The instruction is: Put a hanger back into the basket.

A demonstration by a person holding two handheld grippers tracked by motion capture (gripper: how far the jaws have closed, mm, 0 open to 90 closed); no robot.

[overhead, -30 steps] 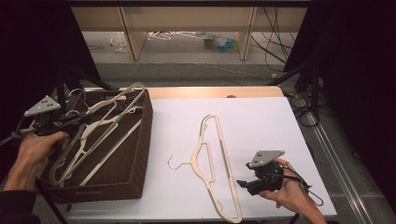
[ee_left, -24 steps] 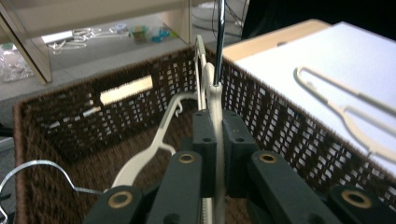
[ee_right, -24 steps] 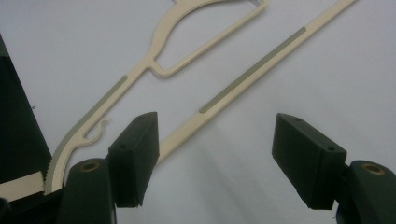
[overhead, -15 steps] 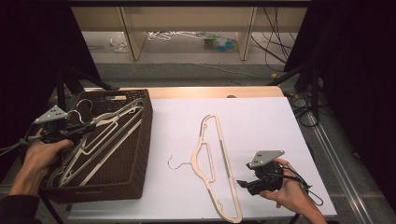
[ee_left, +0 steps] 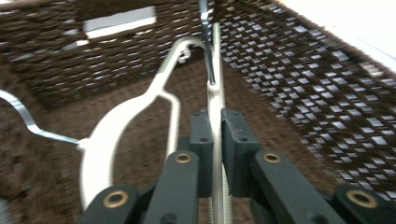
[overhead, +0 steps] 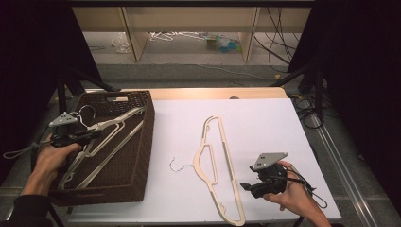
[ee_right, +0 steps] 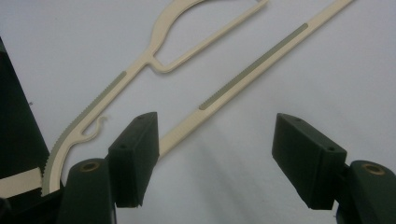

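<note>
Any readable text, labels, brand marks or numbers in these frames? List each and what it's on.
None readable.
Hanger on the table: plain cream plastic with grey grip strips, no print.
Hangers in the wicker basket: no markings visible.
Left claw and right claw: black pads, brass pins, no lettering.
Clutter on the floor beyond the table: too small and blurred to tell if it carries any text.

Dark-curtained recording lab: white table (overhead: pixel 265 118), tripod legs (overhead: pixel 302 71), floor cables (overhead: pixel 274 28).
</note>
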